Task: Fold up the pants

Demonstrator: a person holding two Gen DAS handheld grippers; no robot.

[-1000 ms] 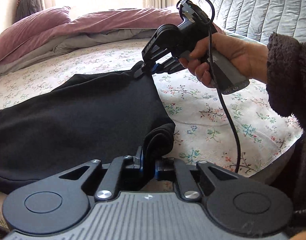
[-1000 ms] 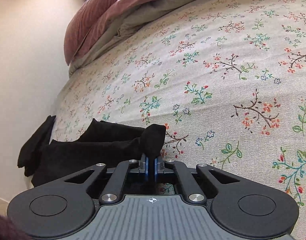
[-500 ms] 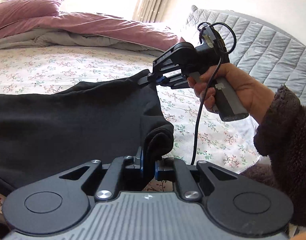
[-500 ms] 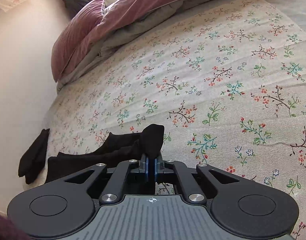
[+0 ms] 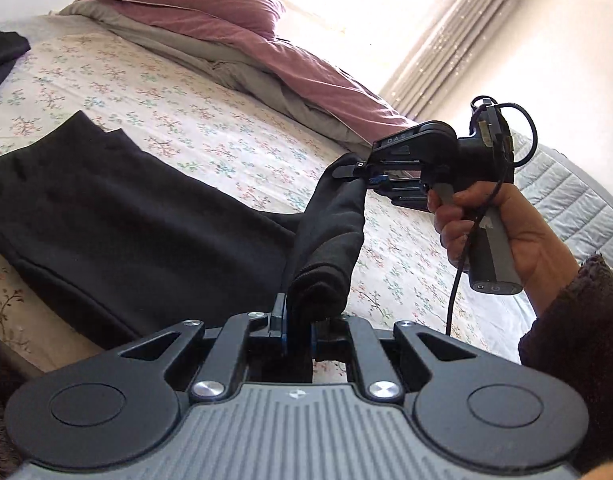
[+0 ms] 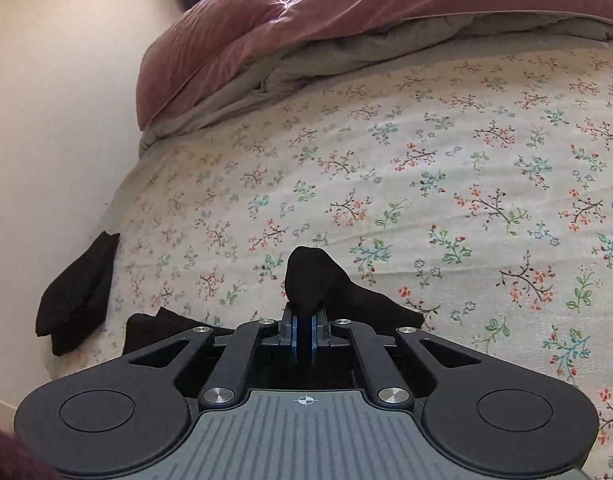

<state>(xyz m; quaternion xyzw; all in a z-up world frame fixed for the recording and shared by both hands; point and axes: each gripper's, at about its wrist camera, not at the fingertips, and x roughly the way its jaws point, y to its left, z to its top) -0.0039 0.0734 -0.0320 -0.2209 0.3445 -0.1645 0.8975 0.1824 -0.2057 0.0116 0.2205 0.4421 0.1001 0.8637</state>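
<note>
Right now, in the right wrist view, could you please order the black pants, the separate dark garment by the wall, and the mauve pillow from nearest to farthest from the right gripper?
1. Black pants: pinched in the right gripper, at bottom centre.
2. Separate dark garment: lower left, at the bed's edge by the wall.
3. Mauve pillow: upper left, at the bed's far end.

The left gripper (image 5: 296, 322) sits low in its own view, its jaws pinched tight on a thick roll of the black pants (image 5: 146, 236). The right gripper (image 5: 364, 174) is held up to the right of it, pointing leftward, jaws clamped on another bit of the same cloth. The person's right hand (image 5: 494, 232) wraps its grip, with a dark fuzzy sleeve (image 5: 578, 328) at the wrist.
</note>
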